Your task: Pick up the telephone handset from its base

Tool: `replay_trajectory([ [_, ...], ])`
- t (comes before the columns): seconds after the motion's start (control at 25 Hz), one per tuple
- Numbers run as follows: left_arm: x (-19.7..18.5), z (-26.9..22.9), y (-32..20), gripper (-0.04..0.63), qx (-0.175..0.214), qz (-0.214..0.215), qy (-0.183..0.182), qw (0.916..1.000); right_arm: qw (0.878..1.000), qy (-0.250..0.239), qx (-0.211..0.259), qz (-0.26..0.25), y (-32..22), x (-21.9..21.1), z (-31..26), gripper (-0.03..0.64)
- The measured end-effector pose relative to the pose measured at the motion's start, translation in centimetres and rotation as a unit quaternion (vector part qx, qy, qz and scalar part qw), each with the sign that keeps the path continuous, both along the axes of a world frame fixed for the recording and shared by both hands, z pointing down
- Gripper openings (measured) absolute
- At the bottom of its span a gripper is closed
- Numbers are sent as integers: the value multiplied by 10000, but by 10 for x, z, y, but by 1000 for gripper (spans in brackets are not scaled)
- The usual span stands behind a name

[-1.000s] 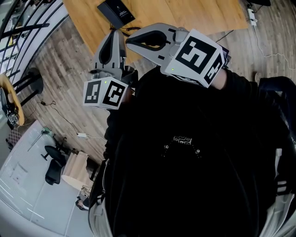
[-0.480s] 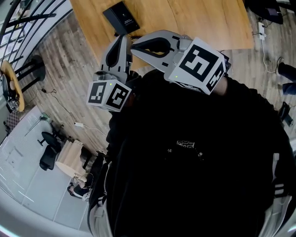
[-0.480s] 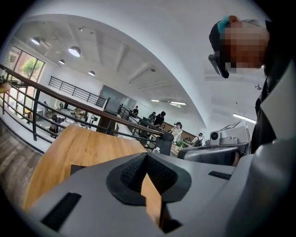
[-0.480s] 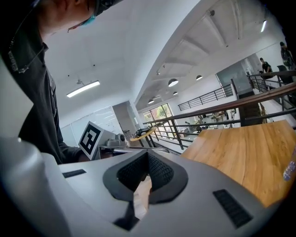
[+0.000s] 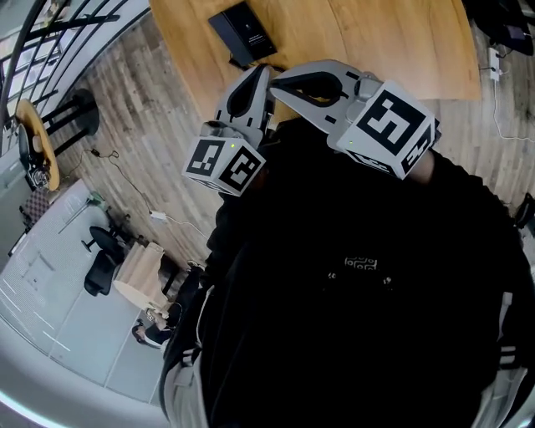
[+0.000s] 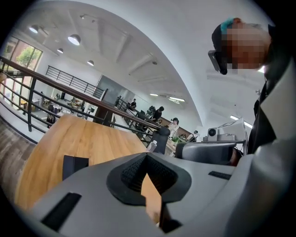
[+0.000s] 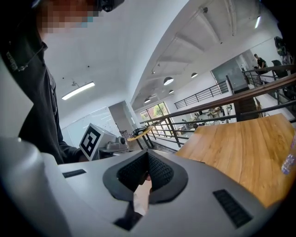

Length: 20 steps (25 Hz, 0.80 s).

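Observation:
The telephone [image 5: 243, 33], a flat black unit, lies near the front left corner of the wooden table [image 5: 376, 42]; I cannot make out its handset apart from the base. In the left gripper view the telephone [image 6: 75, 165] shows as a dark slab on the table [image 6: 69, 139], beyond the jaws. My left gripper [image 5: 257, 77] is shut and empty, its tip over the table's front edge, short of the phone. My right gripper [image 5: 280, 79] is close beside it, also shut with nothing in it. Both are held near my chest.
A railing [image 5: 50, 25] runs along the far left with a round yellow seat [image 5: 38, 142] beside it. A cable [image 5: 125, 188] trails over the wooden floor. A small bottle [image 6: 152, 146] stands at the table's far end. The left gripper's marker cube [image 7: 90, 137] shows in the right gripper view.
Both grippers have drifted forward and a little down toward the table edge, still side by side and shut. The telephone has not moved on the table.

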<state>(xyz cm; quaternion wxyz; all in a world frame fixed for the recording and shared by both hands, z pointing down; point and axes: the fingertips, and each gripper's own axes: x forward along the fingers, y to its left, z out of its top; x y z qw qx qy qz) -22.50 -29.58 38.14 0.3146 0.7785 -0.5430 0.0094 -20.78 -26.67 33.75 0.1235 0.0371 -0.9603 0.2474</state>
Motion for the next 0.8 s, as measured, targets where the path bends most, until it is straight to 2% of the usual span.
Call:
replay_trajectory([
  [0.12, -19, 2, -7, 6, 99, 30, 160, 9998, 9988, 157, 347, 310, -9, -5, -10, 15],
  [0.28, -34, 14, -20, 6, 99, -6, 119, 9999, 9953, 191, 711, 635, -20, -1, -27, 15],
  [0.6, -37, 25, -31, 6, 10, 382, 317, 9988, 9902, 324, 762, 1122, -33, -2, -29, 15],
  [0.8, -26, 14, -31, 6, 222, 816, 328, 9959, 9882, 354, 805, 1256, -31, -13, -33, 15],
])
